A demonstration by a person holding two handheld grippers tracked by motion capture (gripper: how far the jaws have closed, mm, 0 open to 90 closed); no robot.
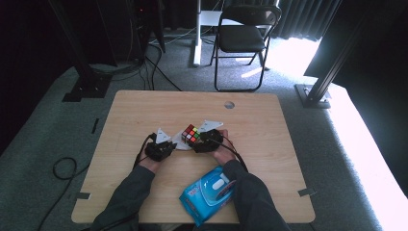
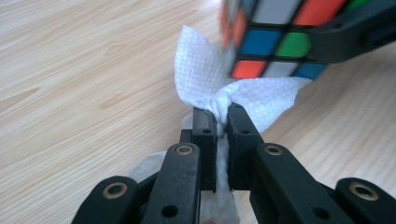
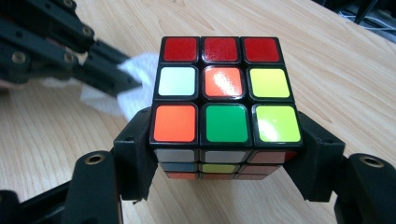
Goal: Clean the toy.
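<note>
A scrambled puzzle cube (image 1: 191, 133) (image 3: 224, 102) is held just above the wooden table (image 1: 144, 110), and my right gripper (image 1: 208, 141) (image 3: 224, 154) is shut on its two sides. My left gripper (image 1: 161, 147) (image 2: 222, 116) is shut on a bunched white wipe (image 2: 205, 74) (image 1: 181, 143) (image 3: 135, 79). The wipe's free end reaches up to the cube's lower side (image 2: 275, 42), touching or nearly touching it. In the right gripper view the left gripper (image 3: 70, 51) comes in from the upper left with the wipe at its tip.
A blue pack of wet wipes (image 1: 208, 192) lies near the table's front edge under the right forearm. A round cable hole (image 1: 229, 104) sits at the table's far side. A black folding chair (image 1: 243, 38) stands beyond the table.
</note>
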